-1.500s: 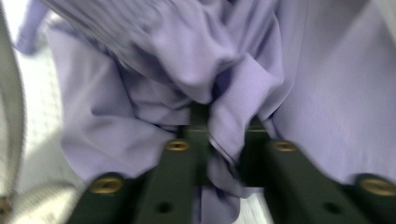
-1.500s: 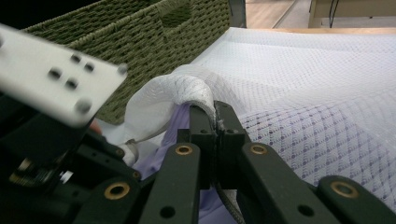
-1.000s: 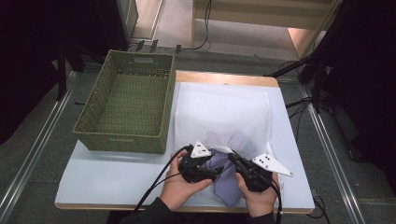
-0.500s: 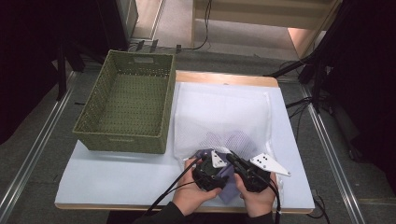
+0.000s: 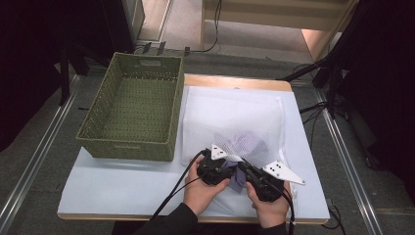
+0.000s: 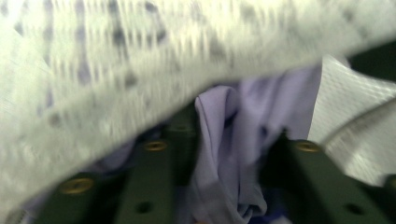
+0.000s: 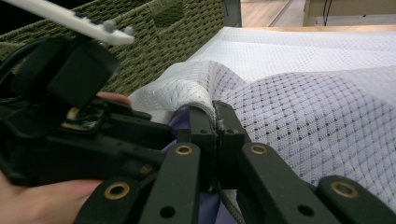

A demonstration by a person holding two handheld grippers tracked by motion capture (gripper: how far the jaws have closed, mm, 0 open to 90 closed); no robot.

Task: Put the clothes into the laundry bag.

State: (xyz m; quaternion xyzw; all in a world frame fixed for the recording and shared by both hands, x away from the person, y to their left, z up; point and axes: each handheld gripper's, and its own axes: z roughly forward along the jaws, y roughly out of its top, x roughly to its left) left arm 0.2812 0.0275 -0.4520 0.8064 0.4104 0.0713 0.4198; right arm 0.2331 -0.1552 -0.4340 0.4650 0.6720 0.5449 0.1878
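Right gripper view: right tool (image 7: 215, 122) has its jaws pressed together on the hem of the white mesh laundry bag (image 7: 327, 93), pinching a raised fold of it. Lilac cloth garment (image 7: 187, 122) sits just under that fold; some of it also shows through the mesh to the right as a purple tint. Left tool body and the hand on it sit close alongside, with the green woven basket (image 7: 154, 42) behind.

Left gripper view: left tool (image 6: 224, 186) has its jaws apart, the lilac garment bunched between them and touching both. Can't tell whether they press on it. Blurred mesh hangs over the top, so the tool tips are under the bag's edge.

High view: both tools, left (image 5: 220, 164) and right (image 5: 248, 172), are close together at the bench's near edge, right of centre, at the bag's near opening. Left hand (image 5: 203, 191) and right hand (image 5: 269, 208) hold them from below. Garment (image 5: 244, 147) is mostly inside the bag, with a tail sticking out between the tools. Bag (image 5: 230, 107) lies flat on the right half of the pale-covered bench (image 5: 122, 186). Basket (image 5: 132, 112) stands on the left half, overhanging the far-left corner, just beside the bag.
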